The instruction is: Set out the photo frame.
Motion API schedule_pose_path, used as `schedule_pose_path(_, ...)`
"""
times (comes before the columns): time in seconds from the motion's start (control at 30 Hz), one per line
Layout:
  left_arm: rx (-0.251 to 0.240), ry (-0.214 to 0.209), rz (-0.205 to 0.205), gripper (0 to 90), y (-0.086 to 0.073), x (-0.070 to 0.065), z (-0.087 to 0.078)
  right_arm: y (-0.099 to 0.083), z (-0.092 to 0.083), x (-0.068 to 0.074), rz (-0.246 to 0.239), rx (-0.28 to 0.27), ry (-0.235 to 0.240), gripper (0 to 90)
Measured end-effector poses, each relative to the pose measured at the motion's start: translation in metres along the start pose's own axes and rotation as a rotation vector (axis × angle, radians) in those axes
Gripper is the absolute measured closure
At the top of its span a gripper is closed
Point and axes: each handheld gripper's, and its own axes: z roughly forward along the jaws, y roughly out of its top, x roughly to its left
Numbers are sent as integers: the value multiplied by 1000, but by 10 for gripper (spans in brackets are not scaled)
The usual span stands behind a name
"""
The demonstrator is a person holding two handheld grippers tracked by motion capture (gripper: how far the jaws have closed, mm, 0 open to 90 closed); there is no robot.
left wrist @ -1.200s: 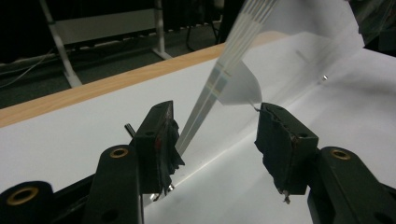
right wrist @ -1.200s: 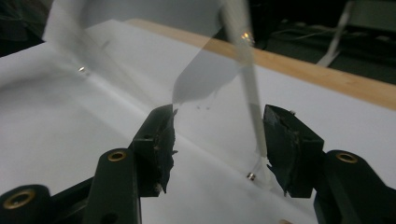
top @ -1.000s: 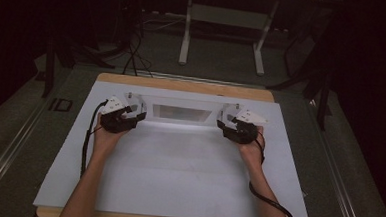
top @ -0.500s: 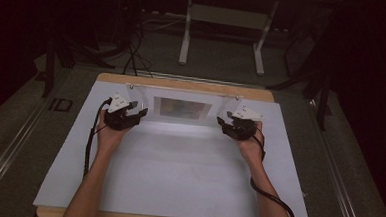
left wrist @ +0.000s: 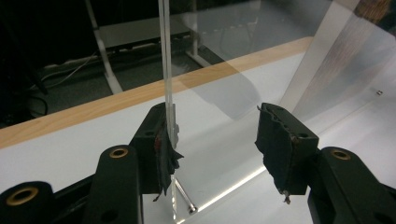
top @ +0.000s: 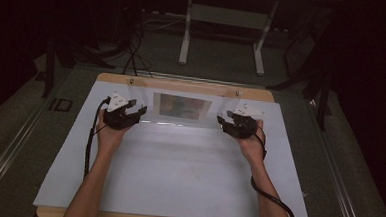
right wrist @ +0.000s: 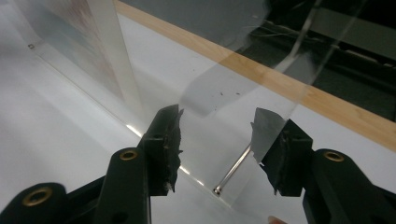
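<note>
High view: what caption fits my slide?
Two hand-held grippers flank a standing clear acrylic picture frame on a white table.

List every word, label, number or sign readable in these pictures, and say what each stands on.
"ID": pale letters on the dark floor left of the table, in the high view.
The picture inside the clear acrylic frame: blurred colours, no text can be read.
The left gripper and right gripper: no lettering can be made out.
</note>
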Motion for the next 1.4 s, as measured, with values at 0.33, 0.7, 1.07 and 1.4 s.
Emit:
schedule_pose_path(0.33, 40, -26, -55, 474, 1, -7, -6, -4, -13, 1, 33, -13, 27, 508)
schedule_pose_path(0.7, 74, -57, -121, 480, -1, -18, -11, -11, -30, -1, 92, -35, 66, 501)
schedule_pose_path(1.07, 101, -50, -124, 481, 2, -27, -14, -23, -33, -4, 137, -23, 90, 502)
schedule_pose_path(1.4, 99, -52, -149, 485, 0, -27, -26, -22, -36, 3, 147, -4, 111, 502)
